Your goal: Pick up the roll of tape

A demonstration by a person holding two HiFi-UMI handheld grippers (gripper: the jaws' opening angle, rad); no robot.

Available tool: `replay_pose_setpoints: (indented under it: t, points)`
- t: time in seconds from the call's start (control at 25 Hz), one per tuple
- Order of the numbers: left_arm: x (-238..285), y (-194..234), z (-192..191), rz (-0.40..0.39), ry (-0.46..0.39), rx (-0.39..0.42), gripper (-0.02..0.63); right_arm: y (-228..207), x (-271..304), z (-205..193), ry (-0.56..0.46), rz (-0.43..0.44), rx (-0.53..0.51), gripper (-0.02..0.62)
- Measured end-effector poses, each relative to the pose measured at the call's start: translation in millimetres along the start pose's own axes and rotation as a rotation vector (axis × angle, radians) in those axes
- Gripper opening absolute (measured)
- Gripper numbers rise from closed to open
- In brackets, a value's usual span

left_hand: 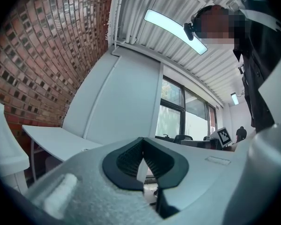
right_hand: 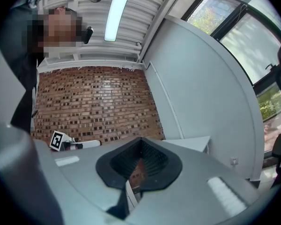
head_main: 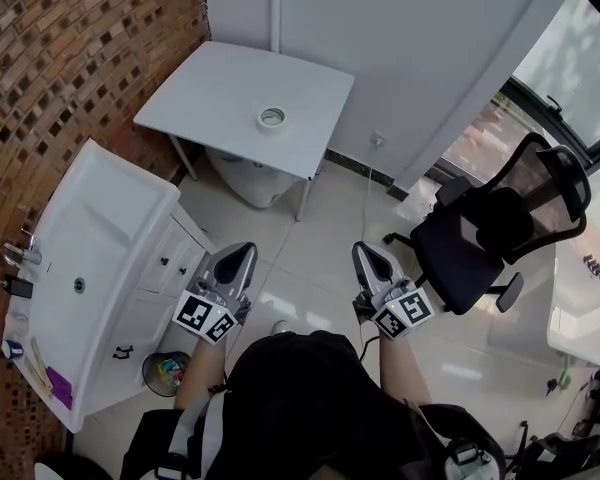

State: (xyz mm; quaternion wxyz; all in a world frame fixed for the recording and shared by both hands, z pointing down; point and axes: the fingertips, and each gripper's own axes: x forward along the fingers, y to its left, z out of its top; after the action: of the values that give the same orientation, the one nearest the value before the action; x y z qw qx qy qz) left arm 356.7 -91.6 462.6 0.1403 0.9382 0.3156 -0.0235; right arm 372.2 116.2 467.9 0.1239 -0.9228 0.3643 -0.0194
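The roll of tape [head_main: 271,118], white with a hollow middle, lies flat on the white table [head_main: 210,98] against the far wall. Both grippers hang over the floor well short of that table, pointing toward it. My left gripper [head_main: 242,252] is shut with nothing between its black pads [left_hand: 131,159]. My right gripper [head_main: 365,252] is shut too and empty, its pads [right_hand: 152,161] meeting. The left gripper view catches the table's edge [left_hand: 56,140] at the left, while the tape cannot be made out. In the right gripper view the table's corner [right_hand: 192,143] shows at the right.
A white sink counter [head_main: 50,298] runs along the brick wall at the left, with a small bin [head_main: 166,371] at its foot. A black office chair [head_main: 490,238] stands at the right by the window. A white bucket-like object [head_main: 248,178] sits under the table.
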Motion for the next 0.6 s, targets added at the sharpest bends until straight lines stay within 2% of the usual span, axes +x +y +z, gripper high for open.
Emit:
replay_pose_setpoints:
  t: [0.32, 0.6]
  points:
    - [20, 26, -10, 0.051, 0.008, -0.014, 0.002, -26, 35, -5, 0.021, 0.043, 0.044, 0.006]
    - [52, 70, -10, 0.153, -0.003, 0.001, 0.002, -58, 96, -5, 0.037, 0.155, 0.032, 0.006]
